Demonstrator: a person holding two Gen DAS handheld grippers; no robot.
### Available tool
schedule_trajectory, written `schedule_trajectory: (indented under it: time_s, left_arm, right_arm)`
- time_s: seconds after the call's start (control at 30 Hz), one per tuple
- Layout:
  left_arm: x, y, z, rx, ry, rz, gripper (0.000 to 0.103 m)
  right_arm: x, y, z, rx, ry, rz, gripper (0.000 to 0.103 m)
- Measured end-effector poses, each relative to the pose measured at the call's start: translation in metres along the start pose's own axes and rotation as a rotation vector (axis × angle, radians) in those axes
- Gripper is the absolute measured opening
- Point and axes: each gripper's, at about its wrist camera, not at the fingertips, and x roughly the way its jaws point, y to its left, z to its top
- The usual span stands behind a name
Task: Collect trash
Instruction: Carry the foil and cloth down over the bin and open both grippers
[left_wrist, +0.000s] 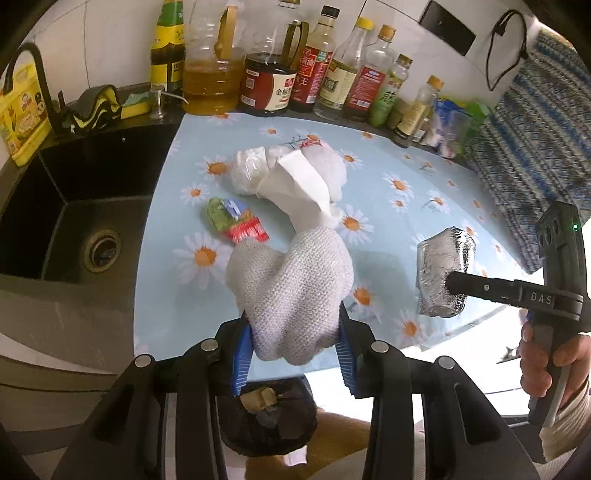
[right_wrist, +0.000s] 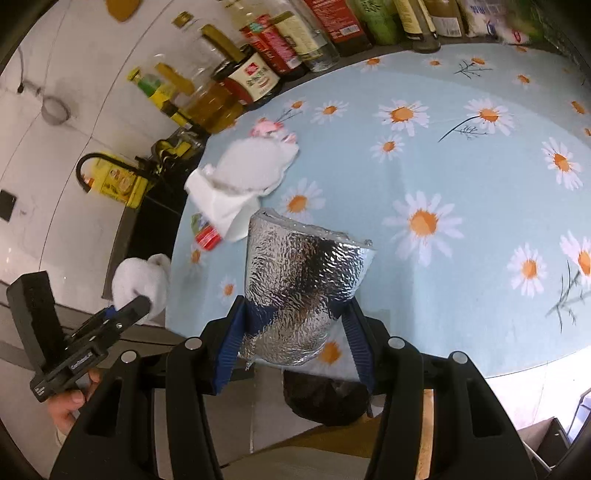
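Between blue ribbed jaws, knitted cloth (left_wrist: 291, 291), crinkled foil (right_wrist: 295, 284)

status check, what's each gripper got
Left gripper shut on white cloth. Right gripper shut on foil bag. Tissue, snack wrapper on table. Nothing blocking.

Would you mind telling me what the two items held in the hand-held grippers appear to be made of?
The left hand-held gripper holds a white cloth: it looks like knitted or woven fabric, matte, with a visible mesh texture. The right hand-held gripper holds a silver pouch: probably metallised foil film, shiny and crinkled, with an embossed pebbly surface.
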Motion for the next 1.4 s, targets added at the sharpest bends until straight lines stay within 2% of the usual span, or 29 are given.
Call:
schedule_trajectory:
  time_s: [0.1, 0.33, 0.63, 0.83, 1.1, 1.4]
  left_arm:
    - [-0.004, 0.004, -0.012, -0.003, -0.002, -0.030, 0.037]
    - [-0.021, 0.010, -0.038, 0.004, -0.015, -0.094, 0.037]
    - [-0.034, 0.024, -0.074, 0.012, -0.007, -0.109, 0.037]
    - [-0.034, 0.036, -0.093, 0.012, 0.021, -0.119, 0.037]
    - [-0.016, 0.050, -0.120, 0.034, 0.104, -0.147, 0.037]
    - [0.025, 0.069, -0.162, 0.010, 0.241, -0.175, 0.037]
  right_arm:
    - [-0.004, 0.014, -0.014, -0.023, -0.012, -0.024, 0.053]
    - [0.001, 0.044, -0.047, -0.045, 0.003, -0.018, 0.053]
    - [0.017, 0.074, -0.087, -0.071, 0.039, -0.013, 0.053]
    - [0.031, 0.082, -0.112, -0.039, 0.066, -0.009, 0.053]
    - [0.052, 0.079, -0.144, 0.033, 0.090, -0.048, 0.053]
    - [0.091, 0.063, -0.177, 0.111, 0.194, -0.120, 0.053]
